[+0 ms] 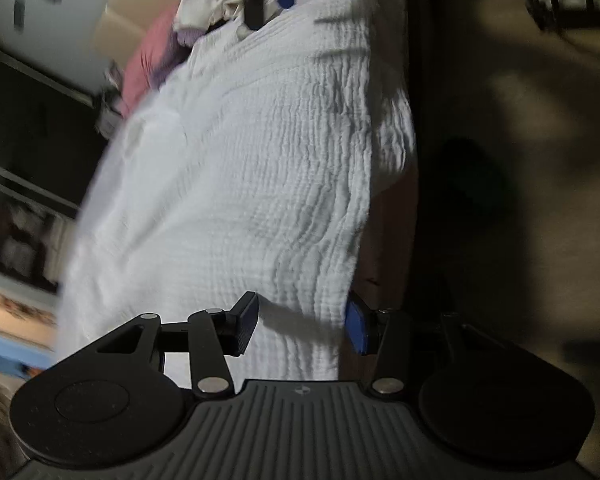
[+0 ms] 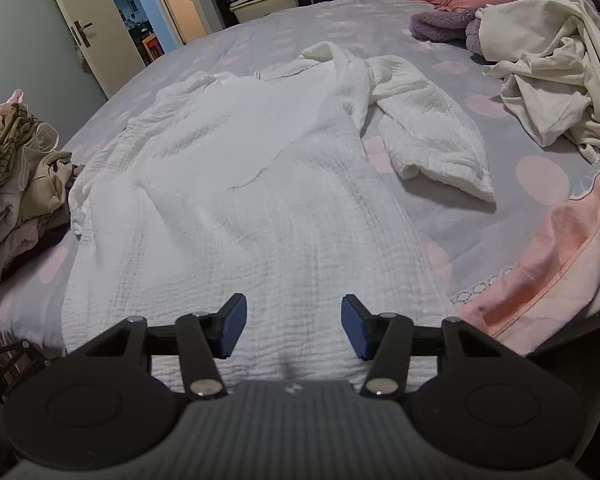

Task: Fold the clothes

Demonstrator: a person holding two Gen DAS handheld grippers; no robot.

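White crinkled garment (image 2: 236, 168): spread front-up on the grey, pink-dotted bed (image 2: 540, 172), hem at the near edge, collar far, long axis running straight away from the right hand-held gripper (image 2: 294, 326). One sleeve (image 2: 432, 132) flung out to the far right, twisted and doubled on itself; left side bunched along its edge. Not yet a folded packet, judging by the open spread. Stack of folded clothes (image 2: 24, 184) at the left edge, loose cream garment (image 2: 556, 76) far right, pink cloth (image 2: 540, 256) near right.

Right hand-held gripper: jaws well apart, nothing between the pads, poised just over the near hem, centred on the body. Left hand-held gripper (image 1: 302, 324): seen in its own tilted, blurred view, jaws likewise apart with the same white cloth lying between and beyond them; contact with the blue pad possible, not certain, no clamp either way. Both about equally close to the hem; stray sleeve on the right one's side.
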